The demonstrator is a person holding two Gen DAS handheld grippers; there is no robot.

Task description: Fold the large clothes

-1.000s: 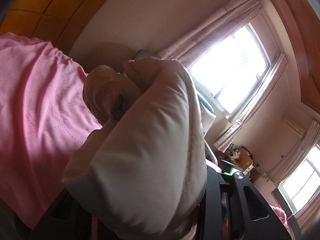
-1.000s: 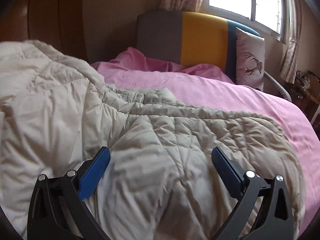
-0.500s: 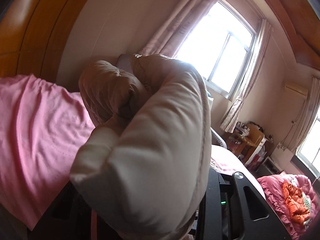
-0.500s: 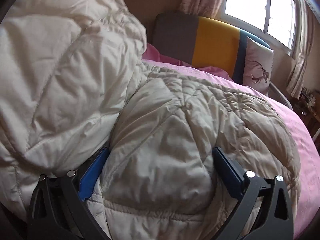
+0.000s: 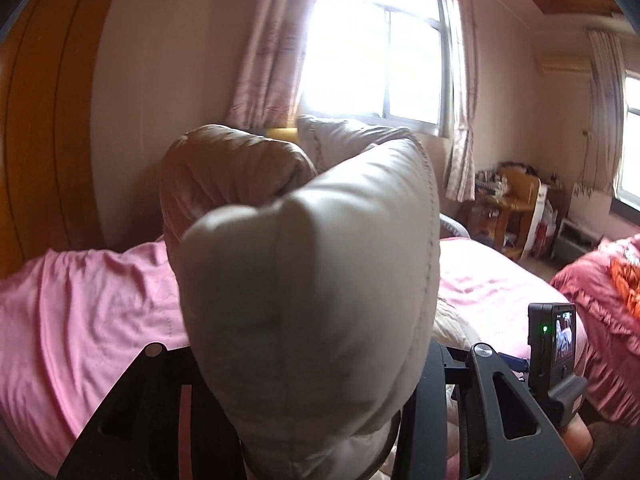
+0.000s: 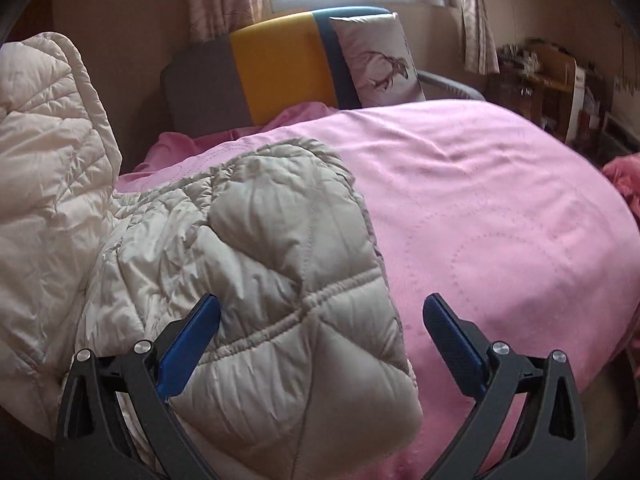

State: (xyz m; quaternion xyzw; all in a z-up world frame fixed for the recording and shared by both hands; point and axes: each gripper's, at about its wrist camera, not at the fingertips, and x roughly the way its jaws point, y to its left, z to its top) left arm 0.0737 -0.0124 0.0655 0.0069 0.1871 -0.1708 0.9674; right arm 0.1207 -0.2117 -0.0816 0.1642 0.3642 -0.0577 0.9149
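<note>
Bright daylight pours through the window (image 5: 376,52) with patterned curtains (image 5: 268,48) – beige walls, a pink-covered bed (image 6: 500,208), a grey-yellow-blue headboard (image 6: 280,68), a deer-print pillow (image 6: 376,60), cluttered wooden shelves (image 5: 516,208) in the corner.

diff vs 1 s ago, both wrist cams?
The left gripper has rolled level and swung the jacket fold across; its jaws are opening, with the fabric still bunched between the fingers. In the right view the jacket went from spread over the bed to folded over at left, baring pink cover. Unchanged: right gripper open, above the jacket.
</note>
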